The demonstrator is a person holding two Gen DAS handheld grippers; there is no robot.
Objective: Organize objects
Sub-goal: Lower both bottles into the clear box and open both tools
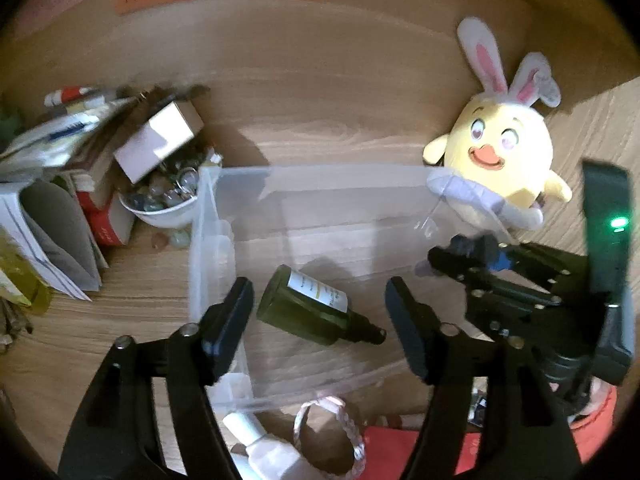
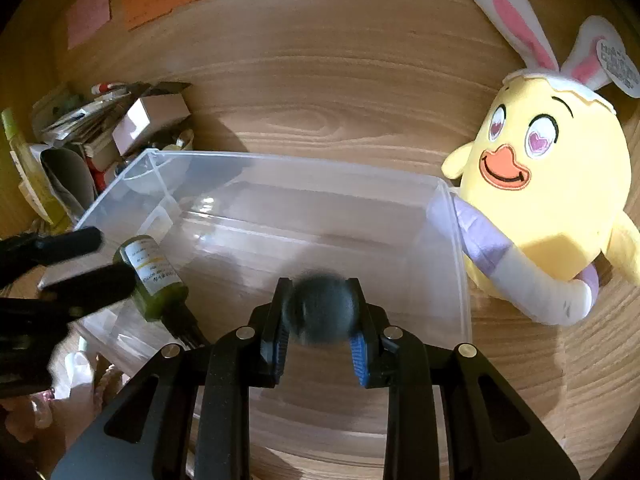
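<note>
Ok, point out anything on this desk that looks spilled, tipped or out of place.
A few loose marbles lie on the wood beside the white bowl, apparently spilled from it. A small box sits tilted on top of the bowl's contents. The green bottle lies on its side in the clear bin.

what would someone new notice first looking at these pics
The yellow chick plush with pink rabbit ears stands out first, leaning against the right end of the clear plastic bin on the wooden table. Next comes the dark fuzzy ball pinched in the right gripper above the bin. A green bottle lies on its side inside, below the open left gripper.
</note>
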